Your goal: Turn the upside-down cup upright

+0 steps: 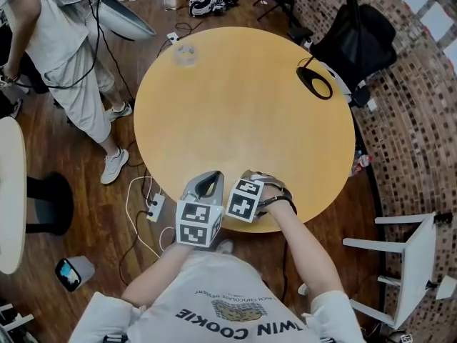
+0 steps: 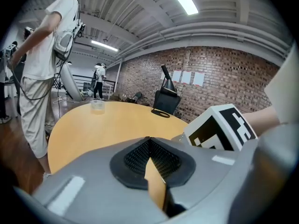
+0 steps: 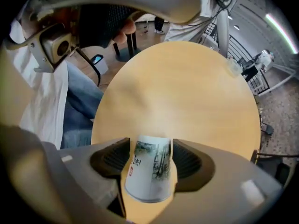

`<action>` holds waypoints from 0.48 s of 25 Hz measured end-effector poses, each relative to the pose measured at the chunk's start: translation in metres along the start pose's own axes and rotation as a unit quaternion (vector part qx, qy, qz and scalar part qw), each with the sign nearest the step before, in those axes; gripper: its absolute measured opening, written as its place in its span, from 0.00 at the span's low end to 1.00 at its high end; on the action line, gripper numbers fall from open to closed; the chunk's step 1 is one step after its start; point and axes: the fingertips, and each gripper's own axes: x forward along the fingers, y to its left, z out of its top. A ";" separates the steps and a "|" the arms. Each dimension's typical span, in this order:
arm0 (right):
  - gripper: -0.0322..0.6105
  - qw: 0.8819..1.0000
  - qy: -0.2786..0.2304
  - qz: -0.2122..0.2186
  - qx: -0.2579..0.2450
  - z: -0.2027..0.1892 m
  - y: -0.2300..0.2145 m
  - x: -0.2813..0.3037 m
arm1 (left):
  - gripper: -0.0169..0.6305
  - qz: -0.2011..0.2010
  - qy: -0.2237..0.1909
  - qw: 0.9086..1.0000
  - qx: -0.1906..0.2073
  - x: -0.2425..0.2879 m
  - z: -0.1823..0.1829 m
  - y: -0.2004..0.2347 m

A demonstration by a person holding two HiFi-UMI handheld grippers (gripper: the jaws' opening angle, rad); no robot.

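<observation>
In the right gripper view a white paper cup [image 3: 149, 167] with a printed landscape stands between the pads of my right gripper [image 3: 150, 148]. Its wide rim faces the camera and its narrow base rests on the round wooden table [image 3: 187, 92]. The pads flank the cup with thin gaps, so the jaws are open. In the head view the right gripper [image 1: 255, 184] points down at the table's near edge and hides the cup. My left gripper [image 1: 207, 183] hovers beside it, its fingertips meeting and nothing between them [image 2: 149, 141].
A clear plastic cup [image 1: 185, 54] stands at the table's far edge, and a black ring-shaped object [image 1: 314, 82] lies at its far right. A black office chair [image 1: 357, 41] stands behind. A person [image 1: 71, 63] stands at the left, and a white chair [image 1: 414, 256] at the right.
</observation>
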 end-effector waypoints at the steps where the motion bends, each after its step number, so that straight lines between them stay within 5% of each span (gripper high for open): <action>1: 0.48 1.000 0.011 0.000 -0.007 -0.001 0.000 0.003 | 0.04 0.001 0.000 1.000 -0.001 -0.001 0.000 0.001; 6: 0.48 0.999 0.038 -0.009 -0.016 -0.009 -0.001 0.011 | 0.04 0.006 -0.001 1.000 0.001 -0.003 0.000 0.002; 12: 0.47 0.998 -0.014 -0.042 0.041 -0.005 -0.016 -0.004 | 0.04 -0.004 0.003 1.000 0.000 -0.002 -0.003 -0.001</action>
